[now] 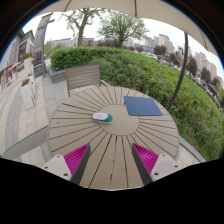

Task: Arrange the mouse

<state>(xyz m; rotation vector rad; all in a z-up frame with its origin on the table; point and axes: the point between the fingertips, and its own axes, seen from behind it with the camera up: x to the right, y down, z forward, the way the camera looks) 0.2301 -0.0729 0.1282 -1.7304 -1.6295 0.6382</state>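
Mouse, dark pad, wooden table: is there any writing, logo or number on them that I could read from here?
No text can be read anywhere.
Mouse: pale, with no legible logo or label.
Mouse pad: plain dark blue, no print visible.
Round wooden table: bare slats, no markings.
Chair beyond the table: no label visible.
The tool is open, with nothing between its fingers, and shows no lettering.

A round wooden slatted table (70,130) stands on a paved terrace, a wooden chair (82,77) pushed up at its far side. A green hedge (150,75) curves behind it, with trees (120,25) and houses (62,42) beyond under a pale sky.
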